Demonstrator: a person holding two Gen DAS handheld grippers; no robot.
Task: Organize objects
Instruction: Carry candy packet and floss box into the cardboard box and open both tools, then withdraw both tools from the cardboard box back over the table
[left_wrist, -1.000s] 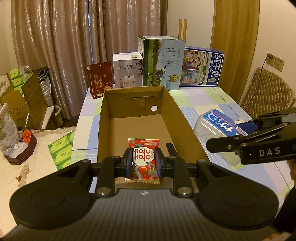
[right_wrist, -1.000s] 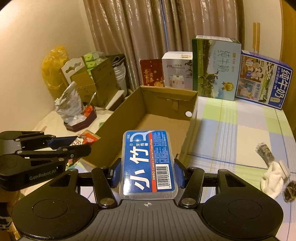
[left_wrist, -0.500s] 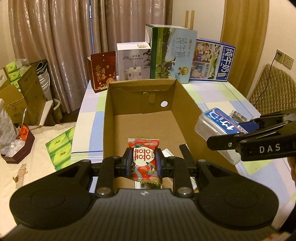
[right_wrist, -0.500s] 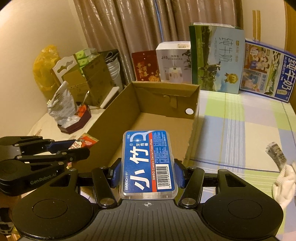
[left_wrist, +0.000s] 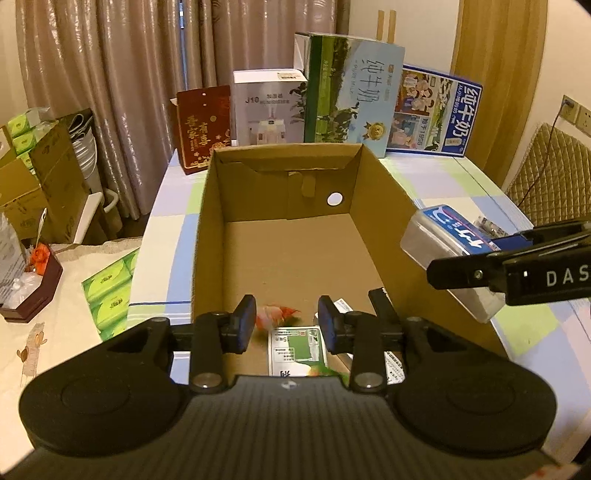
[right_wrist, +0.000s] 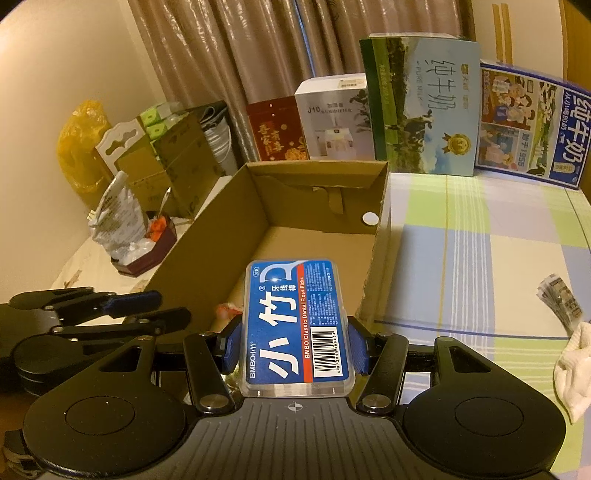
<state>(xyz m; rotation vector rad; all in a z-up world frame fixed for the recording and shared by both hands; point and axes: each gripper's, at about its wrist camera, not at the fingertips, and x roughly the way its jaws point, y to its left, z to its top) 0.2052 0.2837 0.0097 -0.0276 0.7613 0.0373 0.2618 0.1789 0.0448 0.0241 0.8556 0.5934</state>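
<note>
Two hand-held grippers are over the near end of one open cardboard box (left_wrist: 284, 254) on the desk (right_wrist: 480, 258): the left hand-held gripper (left_wrist: 287, 325) has its jaws spread wide with nothing between them, and the right hand-held gripper (right_wrist: 295, 345) is clamped on a single clear floss-pick case (right_wrist: 297, 321) with a blue label, held just above the box's near right corner. Down inside, right below the left fingers, one red snack packet (left_wrist: 277, 315) looks blurred, next to one green-and-white packet (left_wrist: 295, 350) on the box floor; a couple of other white-labelled bits sit beside them, too hidden to name. Most of the box floor toward the far wall is bare, with one round hole in that wall. Four upright cartons line the desk's far edge behind the box: one dark red (left_wrist: 204, 129), one white (left_wrist: 267, 107), one green-and-blue (left_wrist: 351, 92), one blue (left_wrist: 432, 114). On the checked cloth right of the box lie one small silver wrapper (right_wrist: 559, 301) and one white cloth (right_wrist: 576, 369), with open desk between them and the box wall
</note>
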